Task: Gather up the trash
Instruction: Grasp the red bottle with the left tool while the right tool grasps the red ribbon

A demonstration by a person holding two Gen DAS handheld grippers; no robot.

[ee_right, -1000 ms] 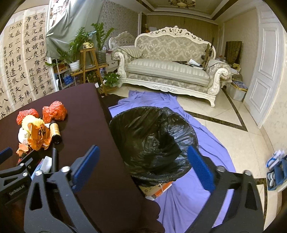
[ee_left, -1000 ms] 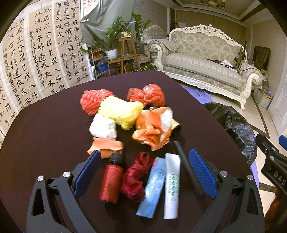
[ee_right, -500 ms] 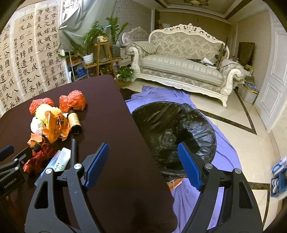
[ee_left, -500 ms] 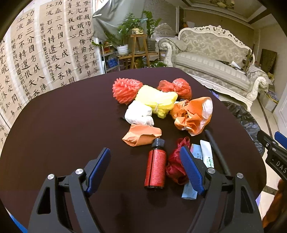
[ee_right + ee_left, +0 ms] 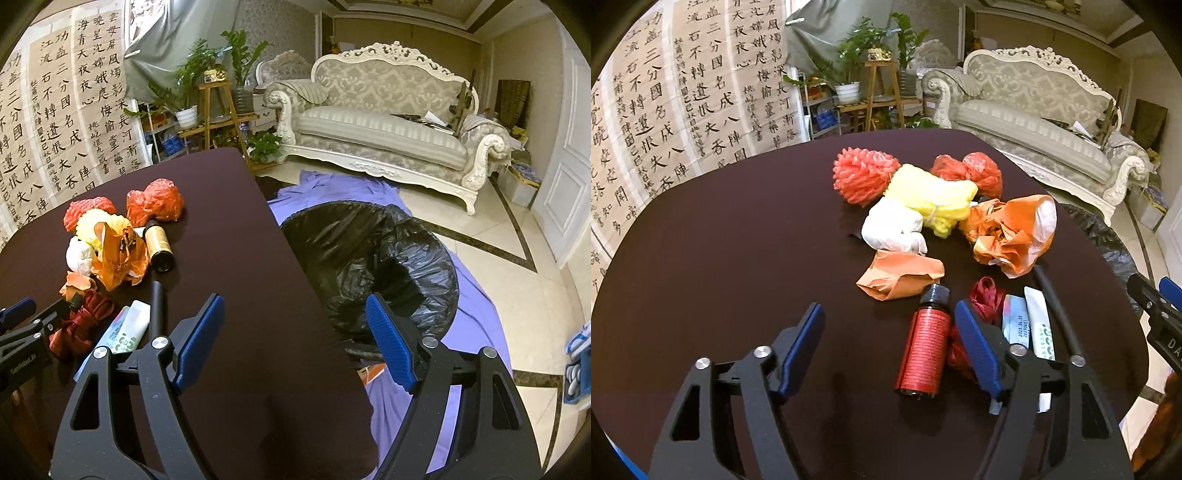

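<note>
Since a second ago the left gripper (image 5: 890, 347) has slid left; its closing jaws now frame the red bottle (image 5: 925, 354), lying untouched just inside the right finger. Beyond lie crumpled orange paper (image 5: 901, 275) and bags. Right gripper (image 5: 295, 338) hangs apart, empty, over the table edge (image 5: 295, 258), black-lined bin (image 5: 369, 258) ahead.

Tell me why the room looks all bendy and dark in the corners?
Left wrist view: a fisheye lens bows the sofa and writing scrolls, with black corners; the red bottle stays sharp. Right wrist view: same curved edges, and shiny glare on the black trash bag.
</note>
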